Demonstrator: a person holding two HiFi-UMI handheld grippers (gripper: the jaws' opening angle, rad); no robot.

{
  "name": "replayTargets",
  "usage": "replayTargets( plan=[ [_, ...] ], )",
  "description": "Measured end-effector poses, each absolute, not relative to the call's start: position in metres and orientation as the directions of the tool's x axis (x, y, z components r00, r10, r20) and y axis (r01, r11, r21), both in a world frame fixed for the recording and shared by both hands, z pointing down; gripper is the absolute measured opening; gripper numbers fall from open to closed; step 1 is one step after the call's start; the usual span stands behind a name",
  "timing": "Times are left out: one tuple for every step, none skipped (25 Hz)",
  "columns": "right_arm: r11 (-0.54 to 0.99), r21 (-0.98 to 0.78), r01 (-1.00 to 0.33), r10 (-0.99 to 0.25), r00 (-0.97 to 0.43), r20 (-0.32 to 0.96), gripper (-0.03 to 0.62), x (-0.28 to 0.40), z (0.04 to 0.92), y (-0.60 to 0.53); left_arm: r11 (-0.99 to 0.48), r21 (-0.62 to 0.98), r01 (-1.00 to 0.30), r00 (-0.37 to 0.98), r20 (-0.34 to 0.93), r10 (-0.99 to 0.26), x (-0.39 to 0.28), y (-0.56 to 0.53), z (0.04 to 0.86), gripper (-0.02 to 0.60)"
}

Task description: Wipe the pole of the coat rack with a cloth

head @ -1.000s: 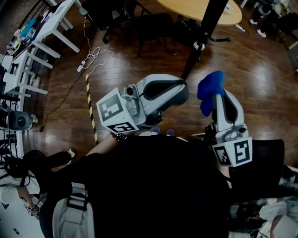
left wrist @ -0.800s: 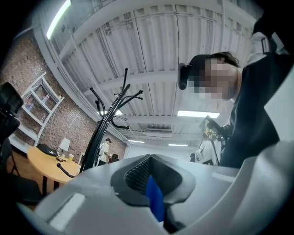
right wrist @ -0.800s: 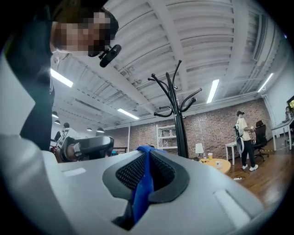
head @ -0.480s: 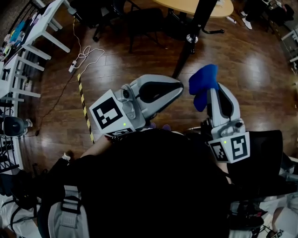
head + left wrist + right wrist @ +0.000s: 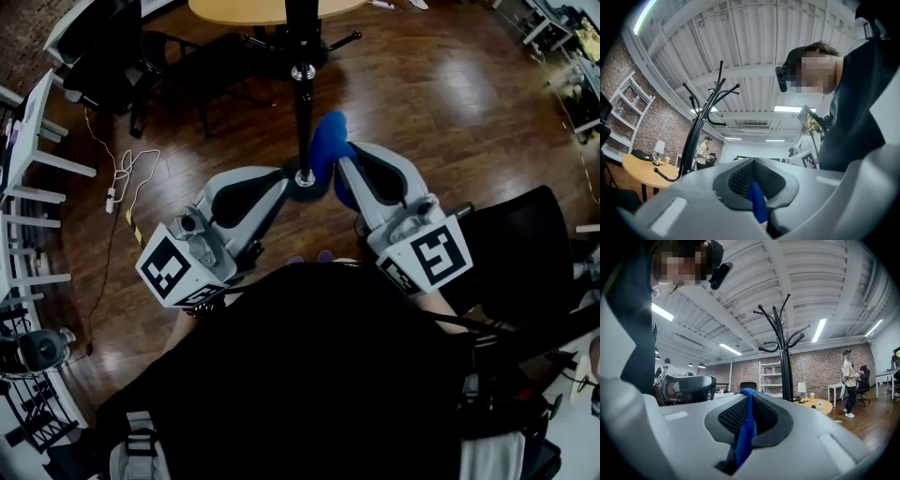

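**Blue Cloth Up by the Pole, Ready to Rub**

The dark brown wooden floor (image 5: pixel 487 103) is the biggest thing below me, and everything stands on it. At its far edge is a round table of light wood (image 5: pixel 234 9). Just in front of that table stands the tall black metal coat rack (image 5: pixel 780 329). Its thin pole (image 5: pixel 303 103) runs down to the floor between my two grippers. A black chair (image 5: pixel 525 253) sits near the floor's right edge, close to my right side.

My grey and white right gripper (image 5: pixel 342 155) is squeezed tight on the soft blue cloth (image 5: pixel 328 141). The cloth sticks out just beside the pole, on its right side and low down. I cannot tell if it touches the pole yet. My left gripper (image 5: pixel 279 183) is on the other side of the pole with its jaws pressed together. A tiny blue bit shows in the crack between them, and I cannot tell what it is.

I think I am at the step of bringing the cloth to the pole, and the rubbing has not begun. Next I should press the cloth on the pole and slide it up and down.

There is lots of open floor to the right. The table is close behind the pole, and my left gripper is close too, so I should take care not to bump them.
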State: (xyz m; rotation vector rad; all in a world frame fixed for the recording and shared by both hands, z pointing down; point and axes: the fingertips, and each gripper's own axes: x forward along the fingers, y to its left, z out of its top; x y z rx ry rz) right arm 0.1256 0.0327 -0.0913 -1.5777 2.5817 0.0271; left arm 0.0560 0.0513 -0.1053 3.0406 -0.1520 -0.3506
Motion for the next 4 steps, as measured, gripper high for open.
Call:
replayTargets(
  plan=[
    [0.45,-0.045,-0.892,-0.891,-0.444,-0.097,0.018,0.1286,-0.0913,0.0335,-0.992,0.092,-0.086,0.969,-0.225,-0.104,0.0573,0.0508,-0.1066,-0.006],
    [0.441,-0.044,-0.896,-0.895,-0.436,-0.089,0.018,0.1317,-0.0912,0.0342,-0.992,0.094,-0.082,0.969,-0.227,-0.101,0.0587,0.0505,-0.1078,-0.006],
    [0.434,-0.043,-0.9,-0.899,-0.429,-0.083,0.018,0.1346,-0.0912,0.0348,-0.992,0.095,-0.078,0.968,-0.229,-0.098,0.0602,0.0502,-0.1088,-0.006],
    [0.427,-0.043,-0.903,-0.903,-0.423,-0.079,0.018,0.1373,-0.0915,0.0354,-0.993,0.096,-0.075,0.968,-0.231,-0.095,0.0616,0.0499,-0.1098,-0.006]
  ],
)
